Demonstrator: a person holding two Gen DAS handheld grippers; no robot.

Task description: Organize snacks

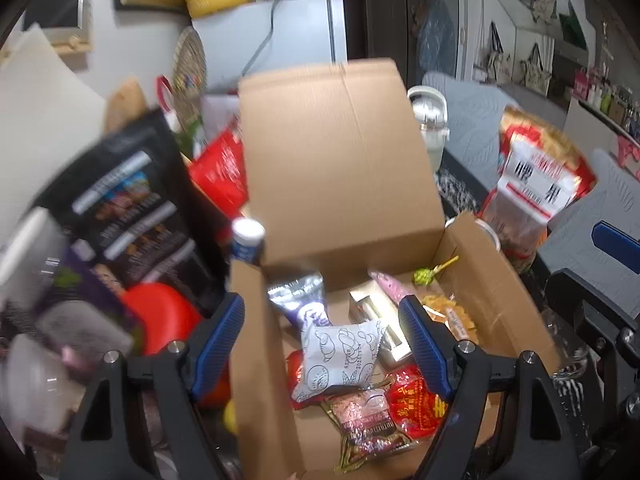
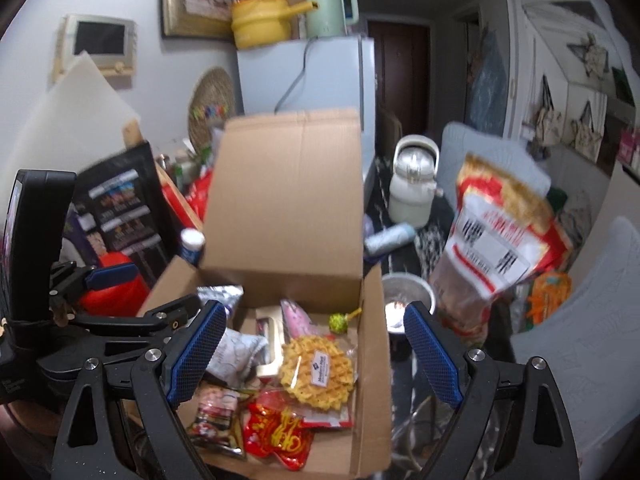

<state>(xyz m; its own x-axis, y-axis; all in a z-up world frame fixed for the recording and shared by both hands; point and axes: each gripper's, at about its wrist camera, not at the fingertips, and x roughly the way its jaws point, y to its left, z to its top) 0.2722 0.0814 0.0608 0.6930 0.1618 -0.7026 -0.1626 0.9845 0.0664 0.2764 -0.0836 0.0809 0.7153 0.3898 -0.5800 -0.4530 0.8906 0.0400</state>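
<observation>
An open cardboard box [image 1: 344, 168] [image 2: 288, 196] stands with its back flap up. Several snacks lie inside: a white bread packet [image 1: 340, 356] [image 2: 236, 354], a purple foil packet [image 1: 300, 300], a red packet [image 1: 418, 400] [image 2: 280, 432], a pink glitter packet [image 1: 368, 420], a waffle cookie pack [image 2: 316, 372] and a green lollipop [image 1: 424, 274] [image 2: 338, 320]. My left gripper [image 1: 322, 344] is open and empty above the box. My right gripper [image 2: 312, 352] is open and empty over the box's right side.
A tall clear-and-red snack bag [image 1: 532, 188] [image 2: 488, 240] stands right of the box. A black snack bag [image 1: 124, 208] [image 2: 120, 208], a red bag [image 1: 220, 172] and a red round lid [image 1: 160, 316] are on the left. A white kettle [image 2: 412, 184] and a metal cup [image 2: 404, 300] stand nearby.
</observation>
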